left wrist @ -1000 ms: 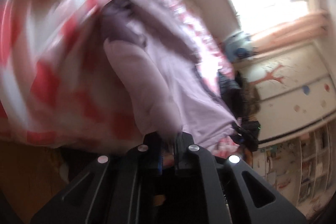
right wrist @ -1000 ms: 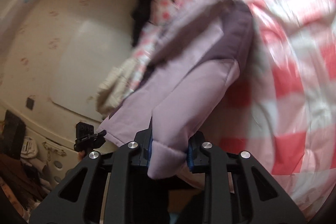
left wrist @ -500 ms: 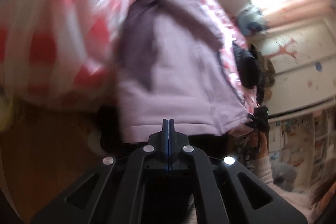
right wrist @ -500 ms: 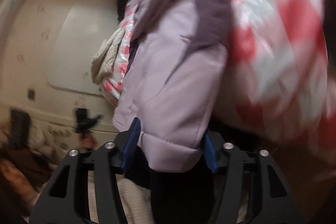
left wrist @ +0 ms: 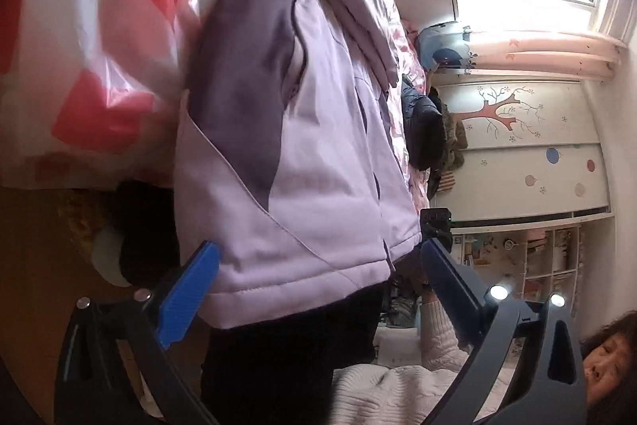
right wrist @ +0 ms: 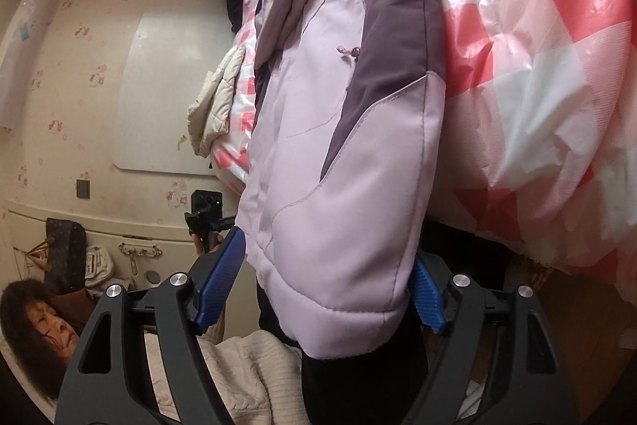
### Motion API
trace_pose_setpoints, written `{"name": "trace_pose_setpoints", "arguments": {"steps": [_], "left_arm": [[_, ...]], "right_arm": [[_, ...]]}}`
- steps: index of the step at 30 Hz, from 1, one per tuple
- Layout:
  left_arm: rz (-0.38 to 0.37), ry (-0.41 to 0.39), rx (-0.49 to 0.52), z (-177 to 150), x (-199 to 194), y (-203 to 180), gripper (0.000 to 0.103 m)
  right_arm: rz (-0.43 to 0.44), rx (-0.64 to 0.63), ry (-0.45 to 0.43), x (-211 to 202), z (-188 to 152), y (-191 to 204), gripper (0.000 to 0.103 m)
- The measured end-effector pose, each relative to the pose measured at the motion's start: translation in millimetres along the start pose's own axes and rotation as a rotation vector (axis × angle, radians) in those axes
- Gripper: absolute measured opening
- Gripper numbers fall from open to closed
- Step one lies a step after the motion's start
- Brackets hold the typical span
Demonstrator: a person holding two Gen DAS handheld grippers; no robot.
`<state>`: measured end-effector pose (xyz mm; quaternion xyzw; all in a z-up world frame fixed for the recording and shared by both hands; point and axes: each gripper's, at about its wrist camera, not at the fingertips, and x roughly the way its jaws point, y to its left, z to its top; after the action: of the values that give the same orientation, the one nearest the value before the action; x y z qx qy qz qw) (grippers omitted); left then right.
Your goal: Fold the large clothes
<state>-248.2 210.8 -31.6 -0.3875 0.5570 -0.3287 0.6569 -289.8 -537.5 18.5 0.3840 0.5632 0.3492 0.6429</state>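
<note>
Jacket (left wrist: 302, 162) hem hangs off the checkered bed cover (left wrist: 99, 38).
Left gripper (left wrist: 314, 277) and right gripper (right wrist: 322, 285) jaws both wide, straddling hem at 12 o'clock, gripping nothing.

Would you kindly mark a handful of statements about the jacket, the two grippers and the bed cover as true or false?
1. The left gripper is open, its blue fingers on either side of the jacket's hem. True.
2. The right gripper is clamped shut on a sleeve. False: its jaws are spread wide, with the hem lying between them.
3. The jacket is lilac with darker purple panels. True.
4. The bed cover is plain blue. False: it is red-and-white checked.
5. The jacket's hem hangs past the edge of the bed cover. True.
6. A cream quilted garment lies on top of the jacket. False: it lies apart, off to one side.
</note>
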Motion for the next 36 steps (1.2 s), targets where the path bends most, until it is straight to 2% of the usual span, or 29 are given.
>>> {"name": "trace_pose_setpoints", "arguments": {"steps": [4, 7, 10, 13, 15, 17, 18, 19, 20, 21, 23, 25, 27, 30, 32, 34, 35, 36], "left_arm": [[0.038, -0.008, 0.011, -1, -16, 1, 0.097], [0.036, 0.013, -0.039, -1, -17, 29, 0.097], [-0.037, 0.062, -0.080, -2, 8, 54, 0.097], [-0.121, 0.107, -0.096, -1, 43, 60, 0.097], [-0.135, 0.113, -0.089, 0, 63, 52, 0.097], [-0.124, 0.084, -0.080, 0, 73, 44, 0.097], [-0.106, 0.058, -0.077, 0, 74, 39, 0.094], [-0.076, 0.038, -0.060, -2, 75, 30, 0.087], [-0.045, 0.028, -0.037, -3, 73, 23, 0.060], [-0.018, 0.018, -0.025, -5, 72, 16, 0.045], [0.016, -0.029, -0.014, -9, 59, 1, 0.026], [0.027, -0.077, 0.018, -14, 45, -19, 0.020], [0.006, -0.123, 0.063, -20, 27, -43, 0.017], [-0.015, -0.154, 0.134, -35, 5, -77, 0.017], [-0.010, -0.122, 0.178, -49, -2, -87, 0.017], [-0.022, -0.041, 0.172, -56, -1, -72, 0.024], [-0.028, 0.002, 0.161, -58, 4, -62, 0.040], [-0.020, 0.043, 0.142, -59, 10, -50, 0.061]], "right_arm": [[0.004, 0.007, 0.014, 4, -3, -4, 0.074], [0.009, 0.020, 0.033, 9, -2, -10, 0.074], [0.020, 0.042, 0.053, 18, -1, -17, 0.075], [0.042, 0.044, 0.046, 26, -3, -17, 0.079], [0.058, 0.040, 0.024, 27, -7, -17, 0.079], [0.064, 0.032, -0.002, 27, -11, -17, 0.079], [0.056, 0.026, -0.012, 26, -13, -18, 0.070], [0.044, 0.015, -0.036, 24, -15, -18, 0.051], [0.047, 0.013, -0.054, 21, -17, -19, 0.043], [0.061, 0.005, -0.088, 17, -20, -18, 0.035], [0.054, -0.024, -0.126, 14, -24, -10, 0.031], [0.047, -0.050, -0.173, 9, -27, 3, 0.027], [0.059, -0.094, -0.199, 2, -31, 20, 0.026], [0.080, -0.187, -0.185, -14, -47, 55, 0.026], [0.072, -0.211, -0.136, -21, -59, 63, 0.027], [0.058, -0.187, -0.070, -21, -71, 52, 0.041], [0.044, -0.155, -0.039, -19, -77, 39, 0.048], [0.038, -0.117, -0.005, -16, -81, 24, 0.058]]}}
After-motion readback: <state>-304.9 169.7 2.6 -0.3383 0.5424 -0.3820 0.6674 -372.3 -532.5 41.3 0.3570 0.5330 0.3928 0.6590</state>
